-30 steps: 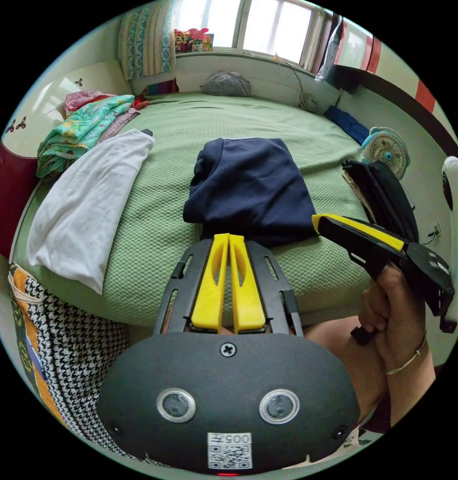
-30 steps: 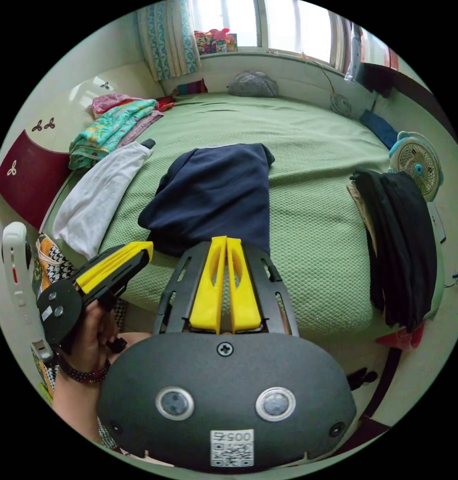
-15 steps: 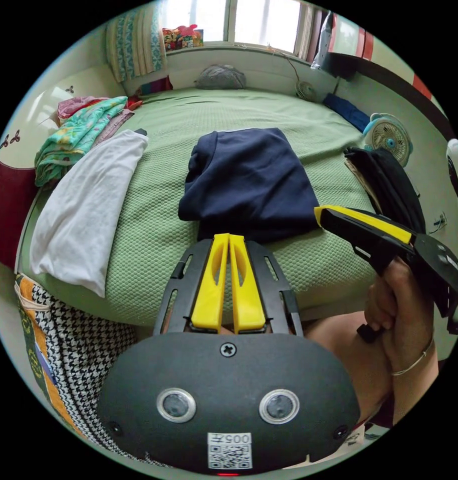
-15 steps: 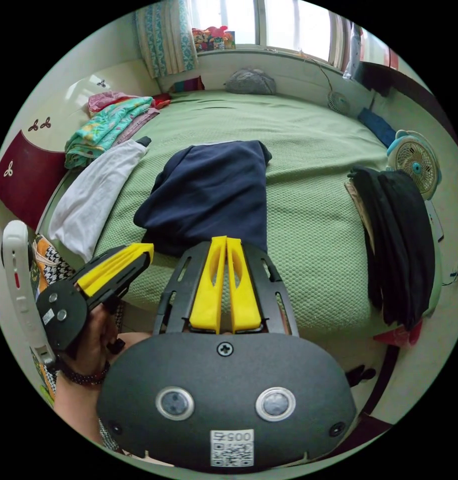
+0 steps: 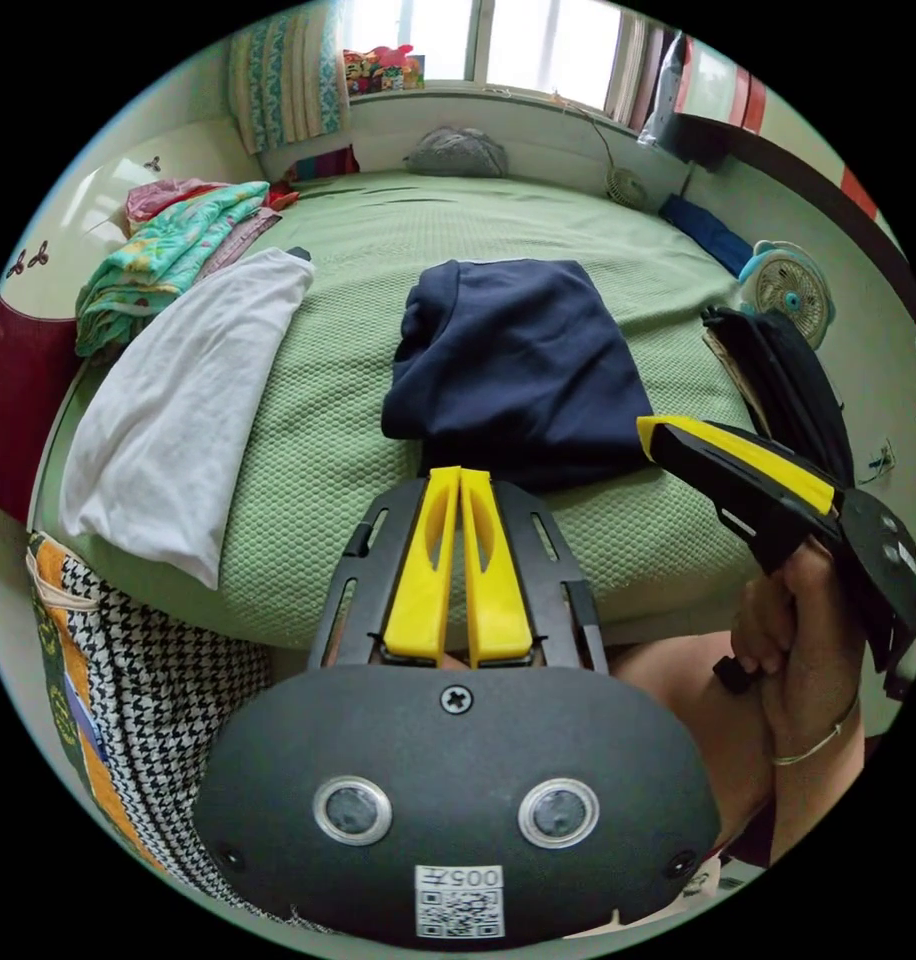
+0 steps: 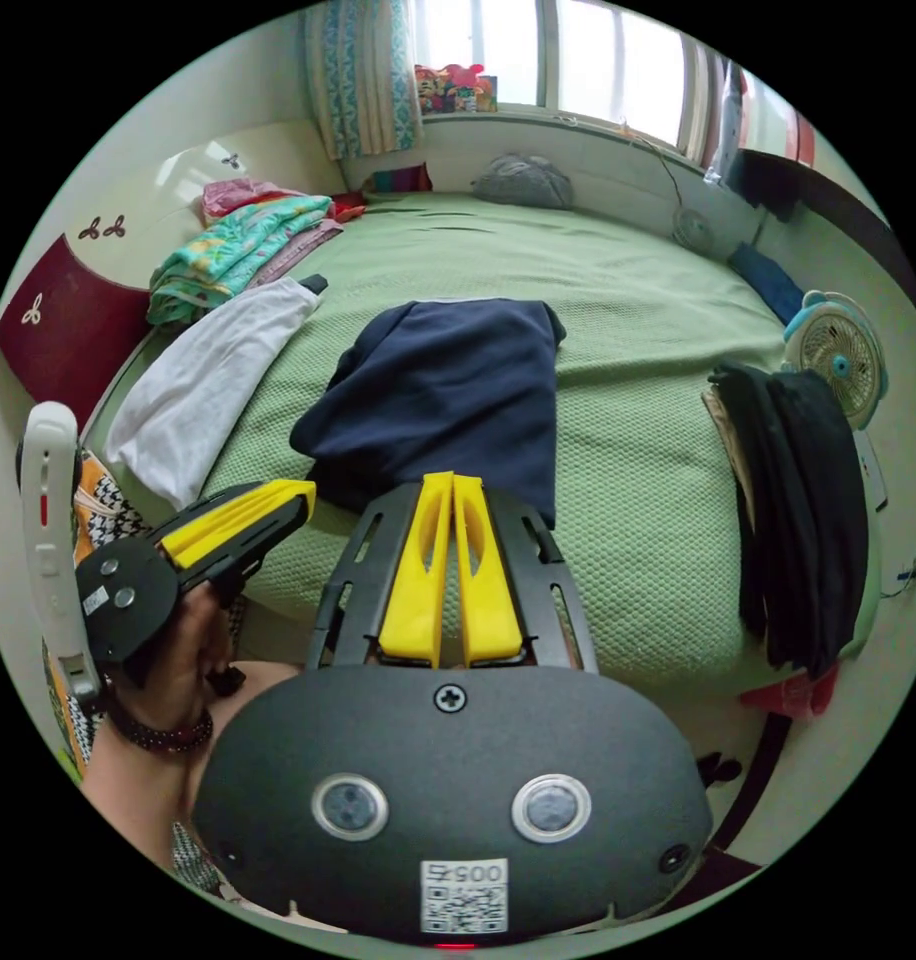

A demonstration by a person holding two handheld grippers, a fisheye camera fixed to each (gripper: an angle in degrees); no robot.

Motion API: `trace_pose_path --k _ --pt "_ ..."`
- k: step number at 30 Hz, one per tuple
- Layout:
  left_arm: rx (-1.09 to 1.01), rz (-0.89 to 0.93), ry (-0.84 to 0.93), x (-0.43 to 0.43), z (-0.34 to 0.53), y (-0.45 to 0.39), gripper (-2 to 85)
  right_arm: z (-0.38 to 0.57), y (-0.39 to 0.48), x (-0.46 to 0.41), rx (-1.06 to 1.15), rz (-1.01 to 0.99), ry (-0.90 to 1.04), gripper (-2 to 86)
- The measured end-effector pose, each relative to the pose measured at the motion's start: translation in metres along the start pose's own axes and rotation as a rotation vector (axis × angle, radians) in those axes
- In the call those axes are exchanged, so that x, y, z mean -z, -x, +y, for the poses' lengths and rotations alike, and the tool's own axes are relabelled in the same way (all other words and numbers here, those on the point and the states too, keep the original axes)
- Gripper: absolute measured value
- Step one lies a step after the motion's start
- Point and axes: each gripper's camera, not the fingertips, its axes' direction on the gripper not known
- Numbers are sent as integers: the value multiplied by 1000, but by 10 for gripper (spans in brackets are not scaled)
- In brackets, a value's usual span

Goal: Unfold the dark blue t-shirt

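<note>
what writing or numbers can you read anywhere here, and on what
White sticker on the left gripper body: a square code and short print, left unread.
Same sticker on the right gripper: likewise.
Bright boxes on the windowsill: print too small.
Dark blue t-shirt: no writing shows.

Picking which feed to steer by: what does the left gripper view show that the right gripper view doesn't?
Left gripper view: the right gripper coming in from the side, jaws together, in a hand wearing a bangle. Right gripper view: the left gripper, jaws together, in a hand wearing a bead bracelet. Both: the folded t-shirt lying on the green bed, a white garment to one side of it, a dark clothes pile and a fan to the other.
</note>
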Motion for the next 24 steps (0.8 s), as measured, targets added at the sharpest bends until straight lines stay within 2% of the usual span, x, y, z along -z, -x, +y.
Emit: trace_pose_path --k 5,8,14,17,24 --pt "45 -108 12 -2 -10 19 -3 2 24 -5 76 12 -36 -11" --pt "77 -87 33 -4 -16 38 -2 6 33 -6 116 -55 -107 -10" --pt "196 0 -28 6 -18 89 4 3 46 -15 140 -130 -88 -5" --pt "212 -23 -69 13 -19 105 16 1 54 -23 160 -110 -57 16" --pt "208 57 -53 16 -25 130 68 -5 81 -39 293 -47 -12 81"
